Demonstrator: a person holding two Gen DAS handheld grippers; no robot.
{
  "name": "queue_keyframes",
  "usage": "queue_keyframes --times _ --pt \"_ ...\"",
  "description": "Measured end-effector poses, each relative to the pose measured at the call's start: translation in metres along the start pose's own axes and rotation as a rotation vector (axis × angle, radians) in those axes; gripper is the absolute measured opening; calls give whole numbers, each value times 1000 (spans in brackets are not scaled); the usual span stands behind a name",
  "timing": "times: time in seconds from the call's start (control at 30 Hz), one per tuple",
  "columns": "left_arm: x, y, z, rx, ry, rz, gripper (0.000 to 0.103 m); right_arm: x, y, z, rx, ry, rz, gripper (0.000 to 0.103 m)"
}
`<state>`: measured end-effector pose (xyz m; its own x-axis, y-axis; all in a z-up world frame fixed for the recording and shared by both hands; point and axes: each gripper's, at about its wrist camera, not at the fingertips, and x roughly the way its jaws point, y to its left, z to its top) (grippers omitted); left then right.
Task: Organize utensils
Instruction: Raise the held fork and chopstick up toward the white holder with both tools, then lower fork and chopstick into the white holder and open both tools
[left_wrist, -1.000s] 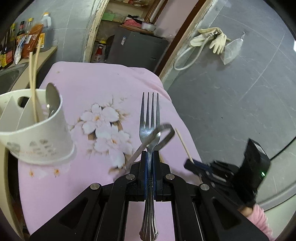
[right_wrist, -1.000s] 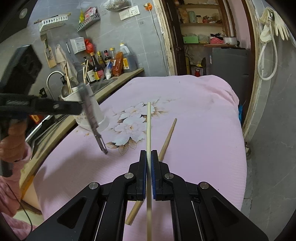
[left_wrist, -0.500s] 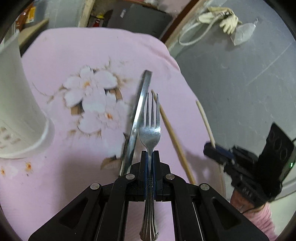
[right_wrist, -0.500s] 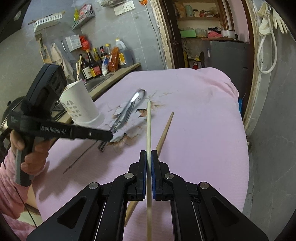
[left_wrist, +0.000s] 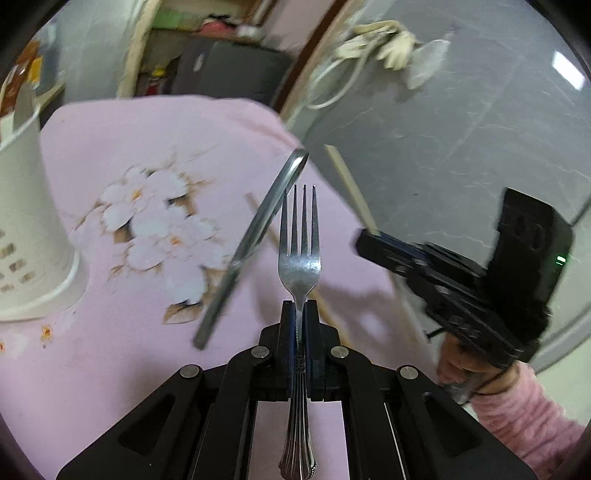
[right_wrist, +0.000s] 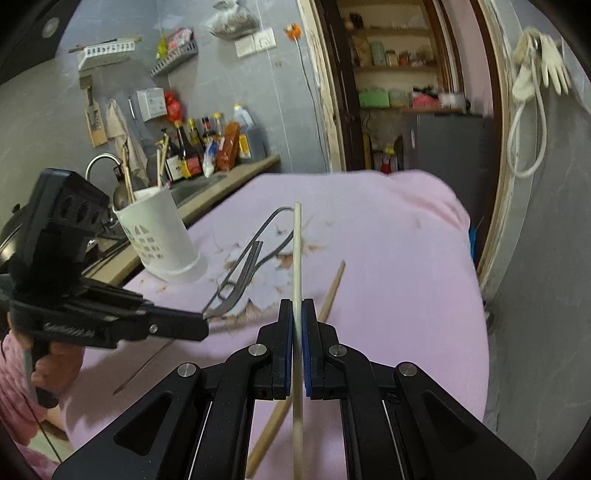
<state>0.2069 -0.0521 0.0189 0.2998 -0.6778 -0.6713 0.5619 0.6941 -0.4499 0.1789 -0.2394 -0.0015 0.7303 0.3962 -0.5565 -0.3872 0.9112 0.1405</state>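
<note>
Left hand-held gripper (left_wrist: 299, 308) clamped on fork (left_wrist: 299, 254); right hand-held gripper (right_wrist: 294, 308) clamped on chopstick (right_wrist: 296, 254).

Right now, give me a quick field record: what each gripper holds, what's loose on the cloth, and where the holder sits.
left gripper: shut on fork, tines forward
right gripper: shut on pale chopstick
loose on cloth: metal utensil beside the fork; wooden chopstick beside the right gripper
white utensil holder: upright near the cloth's sink-side edge, already holding utensils
pink tablecloth: floral print under the loose utensil
</note>
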Motion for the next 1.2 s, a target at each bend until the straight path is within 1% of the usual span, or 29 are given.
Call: queue_keyframes --times 0.07,0.1,0.23,0.33,0.43,0.57,0.67,0.73,0.83,1.03,1.13,1.2 --pt "-1 -2 4 -24 12 -53 2 0 1 3 5 -8 5 3" --pt "0 -2 5 -35 12 -60 2 -1 1 5 4 -10 4 3" --pt "-9 -3 4 -7 -13 -42 2 -7 -4 8 11 -27 -8 3" --pt "-19 -4 2 0 -59 -39 2 -13 -7 12 26 -56 -12 3" --pt "-32 -11 4 36 -156 16 2 -21 -7 18 44 -120 4 3" --pt "-51 -27 7 92 -319 117 2 -29 3 29 40 -233 1 3" --pt "-64 -33 10 83 -411 156 2 -33 19 40 12 -319 -2 3" --pt "-73 -34 11 85 -485 207 2 -34 33 49 -6 -377 6 3" --pt "-86 -34 14 98 -568 267 2 -31 53 63 -26 -459 32 3" --pt "-125 -11 18 55 -711 349 2 -10 88 96 -26 -584 117 3" --pt "-153 10 19 30 -803 420 2 4 105 111 -15 -637 157 3" --pt "-171 30 23 0 -834 441 2 15 116 120 -9 -659 181 3"
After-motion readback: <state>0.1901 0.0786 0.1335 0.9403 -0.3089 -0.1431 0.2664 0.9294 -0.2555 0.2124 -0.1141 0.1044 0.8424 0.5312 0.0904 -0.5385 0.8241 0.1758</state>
